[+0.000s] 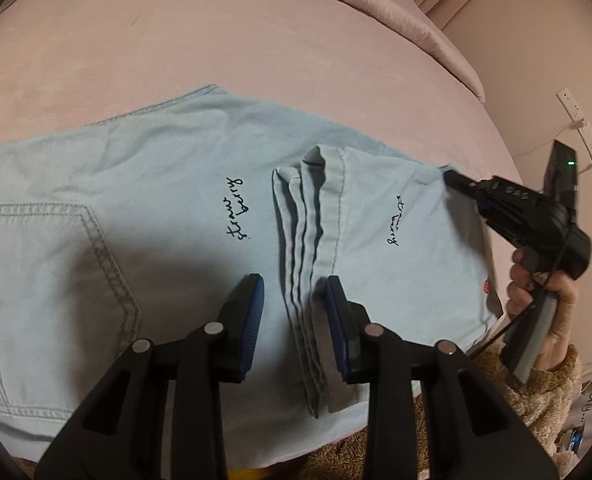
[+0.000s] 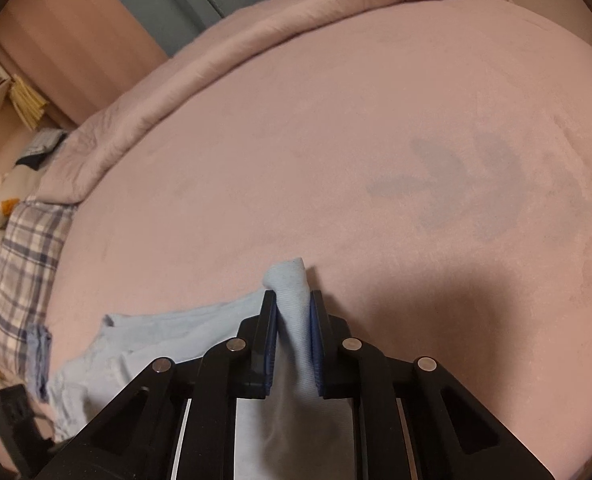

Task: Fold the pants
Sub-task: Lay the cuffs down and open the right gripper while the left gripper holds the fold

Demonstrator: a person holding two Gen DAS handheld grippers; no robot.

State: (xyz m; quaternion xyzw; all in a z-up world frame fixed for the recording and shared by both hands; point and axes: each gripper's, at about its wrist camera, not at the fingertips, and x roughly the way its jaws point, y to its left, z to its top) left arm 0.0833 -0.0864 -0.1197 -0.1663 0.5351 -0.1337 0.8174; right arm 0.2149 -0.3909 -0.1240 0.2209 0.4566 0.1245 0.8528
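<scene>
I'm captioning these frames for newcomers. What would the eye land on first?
The pale blue pants spread across the pink bed, their legs folded back over the thighs. Black "strawberry" script marks the cloth. The right gripper pinches a corner of the fabric.

bare pink bed (image 2: 375, 140) ahead, rolled quilt (image 2: 256, 28) bounding far edge
</scene>
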